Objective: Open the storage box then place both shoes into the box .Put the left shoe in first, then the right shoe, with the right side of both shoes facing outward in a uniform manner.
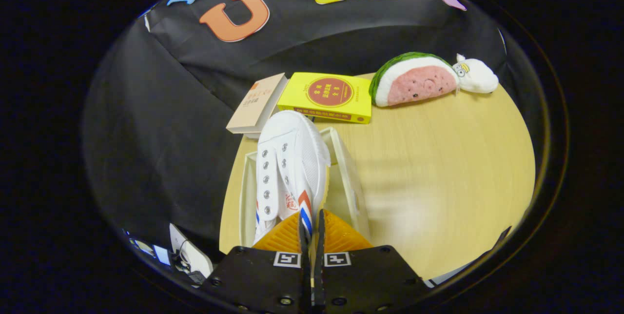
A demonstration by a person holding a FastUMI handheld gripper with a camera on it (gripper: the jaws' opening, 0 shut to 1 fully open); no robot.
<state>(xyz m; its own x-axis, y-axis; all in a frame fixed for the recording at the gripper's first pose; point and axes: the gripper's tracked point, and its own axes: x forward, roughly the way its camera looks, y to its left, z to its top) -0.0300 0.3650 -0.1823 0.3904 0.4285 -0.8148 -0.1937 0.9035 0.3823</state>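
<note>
Now shoe lengthwise, toe away.

A staged recording booth is shown: black cloth is draped as a wall behind a round wooden table, along whose far edge props are laid out, two books and a watermelon plush.
</note>
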